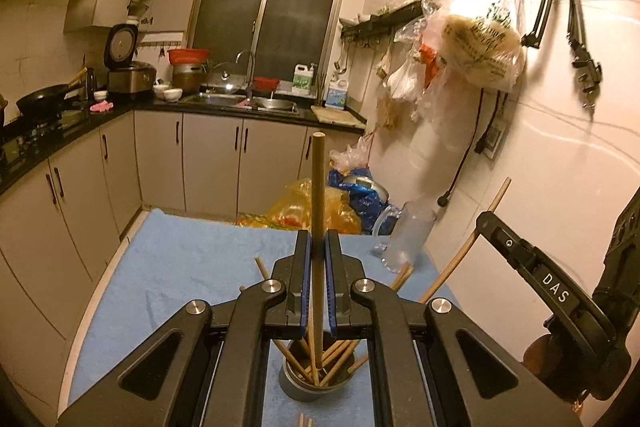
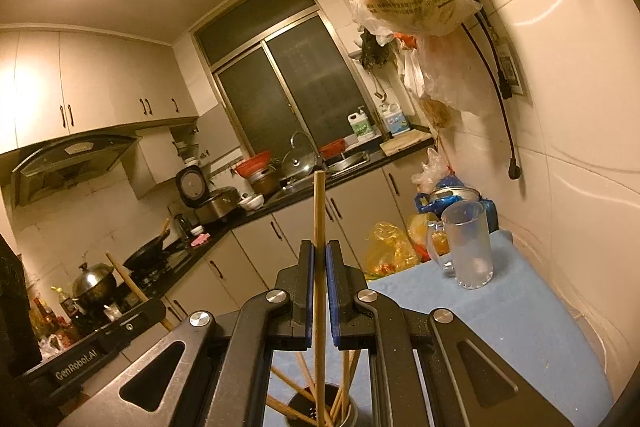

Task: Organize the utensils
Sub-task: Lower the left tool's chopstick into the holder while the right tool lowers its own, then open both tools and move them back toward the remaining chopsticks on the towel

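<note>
Two chopsticks are standing upright in our grippers: our left gripper [image 1: 319, 247] is pinching one chopstick [image 1: 318, 195] and our right gripper [image 2: 319, 259] is pinching another chopstick [image 2: 319, 227], each stick's lower end reaching down into the metal cup [image 1: 316, 387] full of chopsticks below. We are holding both over the blue cloth [image 1: 192, 259], where loose chopsticks [image 1: 262, 269] are lying and a clear mug [image 2: 468, 247] is standing near the far edge.
</note>
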`<move>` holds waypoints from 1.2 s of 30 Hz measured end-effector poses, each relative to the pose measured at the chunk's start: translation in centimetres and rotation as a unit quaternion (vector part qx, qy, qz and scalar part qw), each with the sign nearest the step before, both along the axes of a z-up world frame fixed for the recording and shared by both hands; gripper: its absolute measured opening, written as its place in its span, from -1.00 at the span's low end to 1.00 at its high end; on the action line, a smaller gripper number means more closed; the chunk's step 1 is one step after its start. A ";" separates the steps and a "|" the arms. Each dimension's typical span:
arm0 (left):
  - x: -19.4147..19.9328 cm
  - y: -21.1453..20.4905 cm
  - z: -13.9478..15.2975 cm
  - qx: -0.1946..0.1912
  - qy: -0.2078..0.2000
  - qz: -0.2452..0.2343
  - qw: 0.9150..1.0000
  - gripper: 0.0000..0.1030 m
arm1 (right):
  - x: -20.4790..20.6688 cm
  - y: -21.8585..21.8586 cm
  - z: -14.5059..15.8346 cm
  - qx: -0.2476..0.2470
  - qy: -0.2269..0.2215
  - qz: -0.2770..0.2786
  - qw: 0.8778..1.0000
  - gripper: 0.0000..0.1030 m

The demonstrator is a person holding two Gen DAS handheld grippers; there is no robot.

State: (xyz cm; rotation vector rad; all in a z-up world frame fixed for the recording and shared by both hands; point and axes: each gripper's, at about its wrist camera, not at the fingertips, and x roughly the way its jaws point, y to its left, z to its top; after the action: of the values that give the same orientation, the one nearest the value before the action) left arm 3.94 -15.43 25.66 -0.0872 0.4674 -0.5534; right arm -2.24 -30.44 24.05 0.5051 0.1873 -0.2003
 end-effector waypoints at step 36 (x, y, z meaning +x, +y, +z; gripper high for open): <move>-1.0 2.2 -7.9 0.031 0.040 0.010 0.999 -0.87 | -1.1 0.3 -7.7 0.033 0.090 0.054 0.994 -0.80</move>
State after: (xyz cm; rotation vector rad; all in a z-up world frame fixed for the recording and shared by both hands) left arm 2.90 -13.26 17.79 -0.0544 0.5607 -0.5176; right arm -3.30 -30.13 16.38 0.5421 0.3975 -0.1340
